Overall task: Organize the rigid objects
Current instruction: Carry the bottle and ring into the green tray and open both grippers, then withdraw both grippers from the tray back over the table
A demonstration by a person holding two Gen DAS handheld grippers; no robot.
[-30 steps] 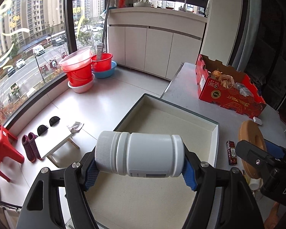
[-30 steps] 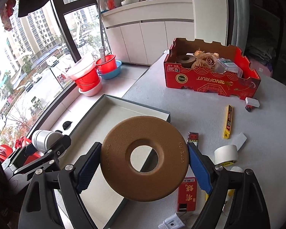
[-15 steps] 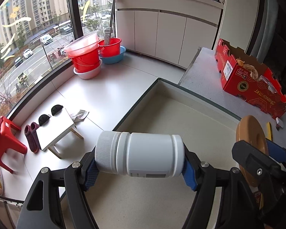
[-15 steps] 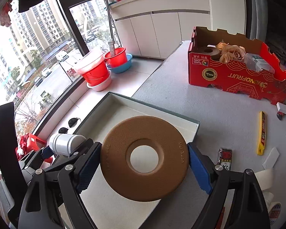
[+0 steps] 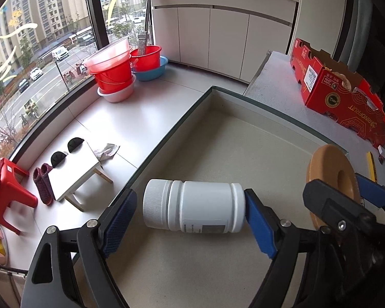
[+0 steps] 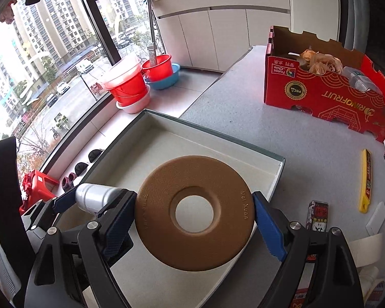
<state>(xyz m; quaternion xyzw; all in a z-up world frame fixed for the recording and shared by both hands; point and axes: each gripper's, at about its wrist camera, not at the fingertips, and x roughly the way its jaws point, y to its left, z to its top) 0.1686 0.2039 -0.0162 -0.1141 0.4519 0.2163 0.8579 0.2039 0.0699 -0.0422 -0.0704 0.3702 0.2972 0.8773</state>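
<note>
A white plastic bottle (image 5: 193, 211) lies on its side in the shallow beige box (image 5: 243, 133). My left gripper (image 5: 190, 218) is open around it: a gap shows at the cap end, and the right pad is at the bottle's base. My right gripper (image 6: 195, 220) is shut on a brown ring-shaped disc (image 6: 195, 213) and holds it over the box (image 6: 166, 138), to the right of the bottle (image 6: 95, 196). The disc also shows in the left wrist view (image 5: 331, 177).
A red cardboard fruit box (image 6: 328, 89) stands at the back right of the grey table (image 6: 256, 123). A yellow utility knife (image 6: 366, 179), small packets (image 6: 318, 215) and white tape (image 6: 367, 254) lie at the right. Left of the box the table ends above the floor, with red buckets (image 5: 115, 74).
Both grippers have moved forward and down over the box. My left gripper has opened and let go of the bottle, which now lies in the box. The right still holds the disc.
</note>
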